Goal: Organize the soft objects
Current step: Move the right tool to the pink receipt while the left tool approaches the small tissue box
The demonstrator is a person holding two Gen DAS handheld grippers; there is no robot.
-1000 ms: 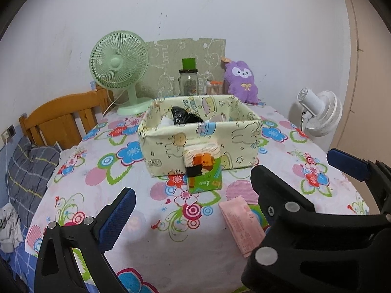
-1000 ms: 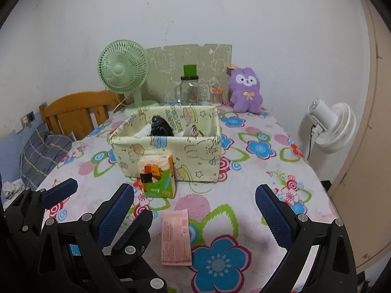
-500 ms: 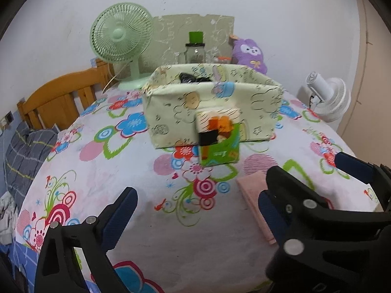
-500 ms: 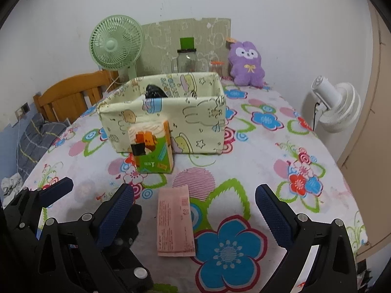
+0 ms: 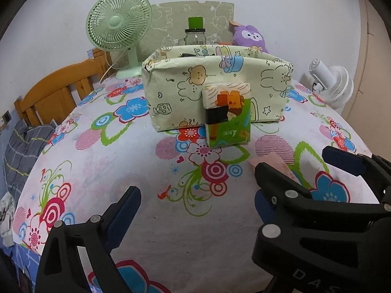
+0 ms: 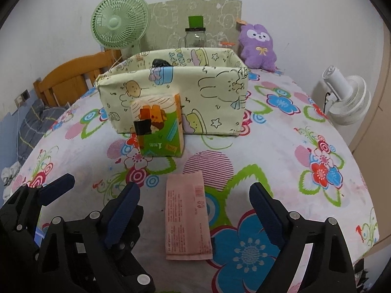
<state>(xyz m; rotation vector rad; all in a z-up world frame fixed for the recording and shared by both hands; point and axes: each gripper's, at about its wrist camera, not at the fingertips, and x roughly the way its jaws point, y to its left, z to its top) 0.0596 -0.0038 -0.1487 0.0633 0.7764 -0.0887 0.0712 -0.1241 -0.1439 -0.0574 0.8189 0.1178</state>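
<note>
Both grippers are dropping lower, jaws closing a little, holding nothing: right gripper [image 6: 193,210] nearing pink pack [image 6: 187,217]; box [image 6: 171,97] at twelve o'clock.

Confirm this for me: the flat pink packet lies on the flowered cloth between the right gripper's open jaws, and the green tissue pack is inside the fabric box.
One error: the green tissue pack stands outside, against the fabric box front, per the right wrist view. The flat pink packet and right gripper are as stated.
</note>
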